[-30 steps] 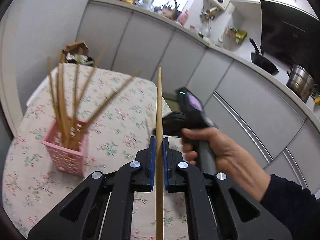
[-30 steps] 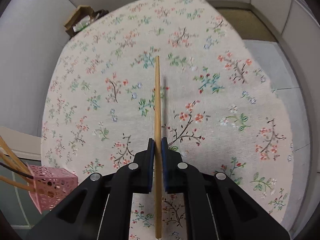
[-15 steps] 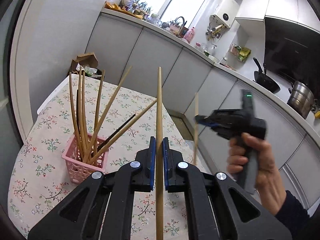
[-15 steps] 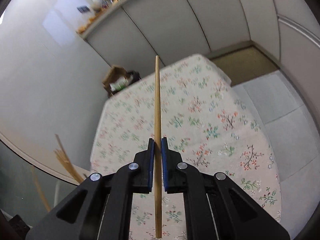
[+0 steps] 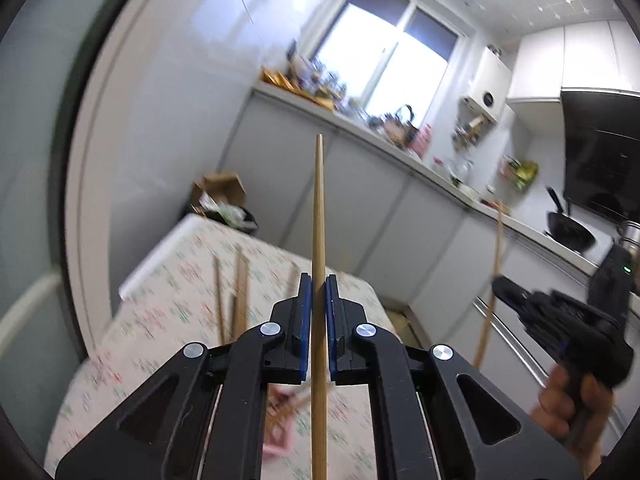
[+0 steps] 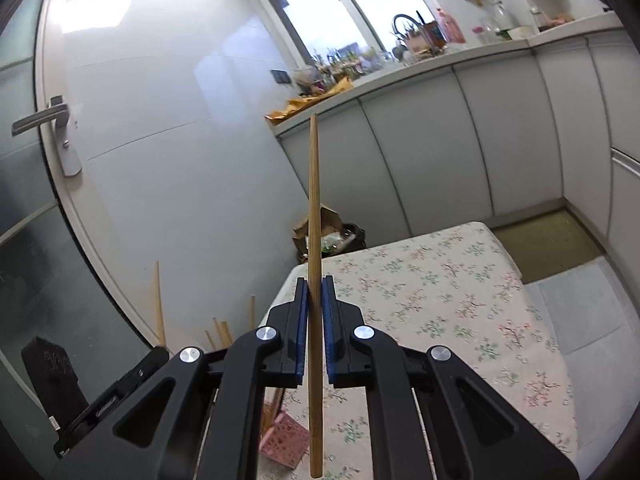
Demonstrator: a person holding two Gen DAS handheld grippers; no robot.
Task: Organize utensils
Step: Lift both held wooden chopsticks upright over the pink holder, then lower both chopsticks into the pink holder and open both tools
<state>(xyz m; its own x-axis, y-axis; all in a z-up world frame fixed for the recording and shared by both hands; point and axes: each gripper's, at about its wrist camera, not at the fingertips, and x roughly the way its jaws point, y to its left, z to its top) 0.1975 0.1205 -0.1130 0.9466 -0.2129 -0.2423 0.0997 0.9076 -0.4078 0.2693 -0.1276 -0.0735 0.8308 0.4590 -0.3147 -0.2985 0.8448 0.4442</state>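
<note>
Since both views swung up off floral-cloth worktop (image 6: 460,280), we read carry phase: left tongs (image 5: 319,316) and right tongs (image 6: 315,316) each clamp 1 bamboo chopstick (image 5: 319,220), (image 6: 314,220); pink plastic lattice basket (image 6: 282,442) now below, awaiting drop.

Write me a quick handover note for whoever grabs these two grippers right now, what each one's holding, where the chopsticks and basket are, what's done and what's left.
Left gripper: shut on a wooden chopstick that points up and away from the gripper.
Right gripper: shut on its own chopstick, also raised.
Pink basket: on the floral tablecloth, low in both views, partly hidden behind the grippers.
Done: several chopsticks already stand in the basket, leaning at angles.
Left: both held chopsticks are not yet in the basket; lower each one in and release. The left view is motion-blurred, so check the aim first.
</note>
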